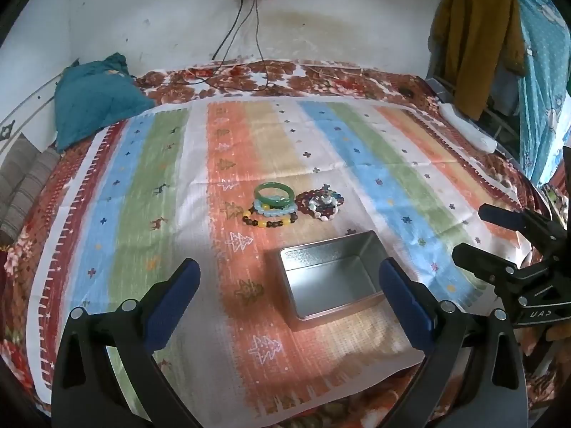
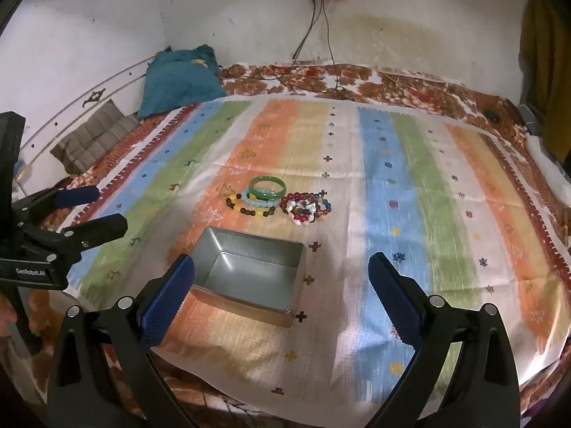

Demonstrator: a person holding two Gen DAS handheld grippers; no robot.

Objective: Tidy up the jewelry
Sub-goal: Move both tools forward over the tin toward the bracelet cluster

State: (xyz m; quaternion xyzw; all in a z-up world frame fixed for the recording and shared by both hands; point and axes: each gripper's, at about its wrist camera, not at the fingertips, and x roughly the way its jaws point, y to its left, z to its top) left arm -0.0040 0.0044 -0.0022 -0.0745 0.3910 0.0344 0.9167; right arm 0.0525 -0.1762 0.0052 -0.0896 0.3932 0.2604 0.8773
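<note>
Both grippers above a striped cloth (image 1: 160, 178), before any pickup. The landmark is the open metal tin (image 1: 332, 278), which stands empty on the cloth. Just beyond the tin, on its far side, lie two small heaps of jewelry. The heap beyond the tin's left corner comprises a green bangle (image 1: 274, 192) resting on a pale blue bead bracelet (image 1: 266, 208), with a yellow-and-brown bead bracelet (image 1: 269, 220) nearest the tin. The heap to the right of it is a tangle of dark red and mixed-colour bead bracelets (image 1: 321, 201). The two heaps sit close together; whether they touch cannot be told.

The left gripper (image 1: 289, 292) hangs on the near side of the tin, jaws spread wide and holding nothing. The right gripper (image 2: 282, 296) hangs near the tin's right edge, jaws likewise wide and empty.

Judged risks: because the pieces overlap, closing on one may drag its neighbours along or scatter them over the cloth. The smooth, rigid bangle may slip from the pads if pinched across its rim. Loose bead strands may sag and catch the tin's wall on lowering, tipping or shifting the light tin. The soft cloth may bunch under a low approach.
</note>
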